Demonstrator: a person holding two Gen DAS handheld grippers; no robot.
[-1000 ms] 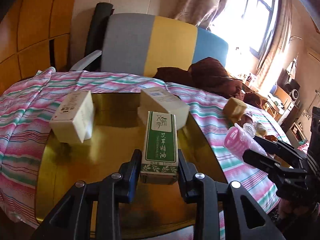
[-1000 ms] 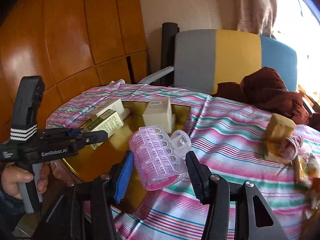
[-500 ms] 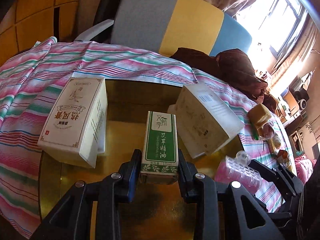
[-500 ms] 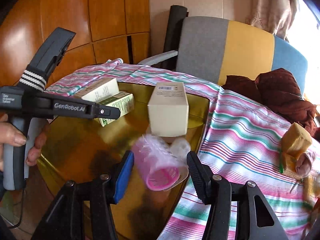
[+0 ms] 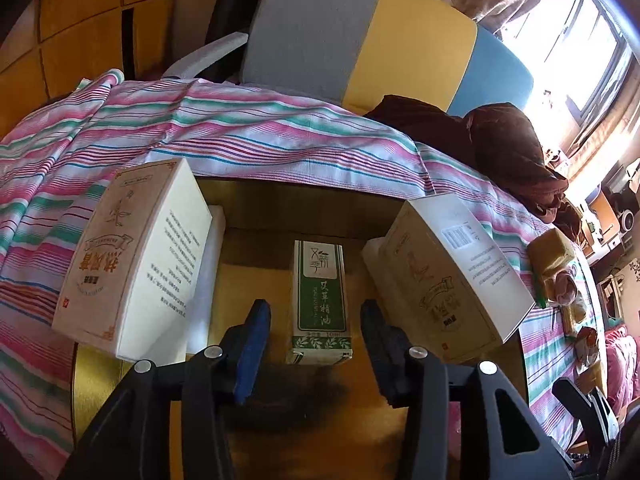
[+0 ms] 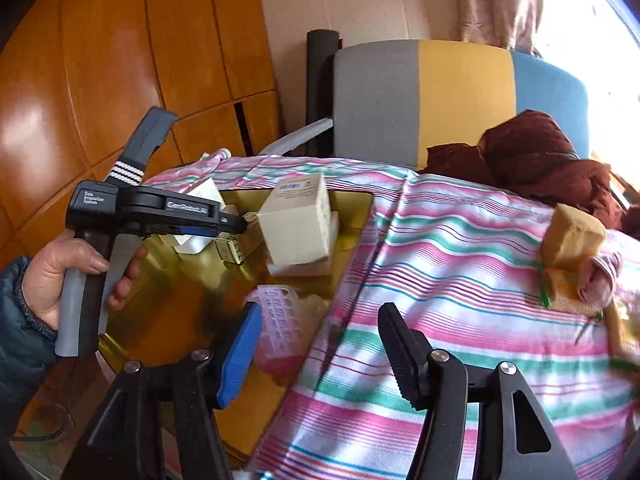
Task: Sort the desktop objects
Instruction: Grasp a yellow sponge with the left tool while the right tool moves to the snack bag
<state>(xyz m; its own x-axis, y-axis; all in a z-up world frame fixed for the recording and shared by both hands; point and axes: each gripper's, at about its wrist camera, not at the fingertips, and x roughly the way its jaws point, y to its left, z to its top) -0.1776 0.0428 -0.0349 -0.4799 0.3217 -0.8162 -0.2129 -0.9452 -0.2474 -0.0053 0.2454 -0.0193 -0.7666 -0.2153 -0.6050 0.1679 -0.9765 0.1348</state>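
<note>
both boxes let go, claws to be drawn clear

the left gripper is seen spread wide, released, with the green box lying flat between its fingers on the gold tray, touched by neither pad. a straight pull back is advised, so the beige cartons on either side are not clipped. the right gripper is likewise released; the pink curler rests on the tray's edge beside the blue pad, close to the striped cloth. it is best lifted away gently, as the curler may roll.
</note>
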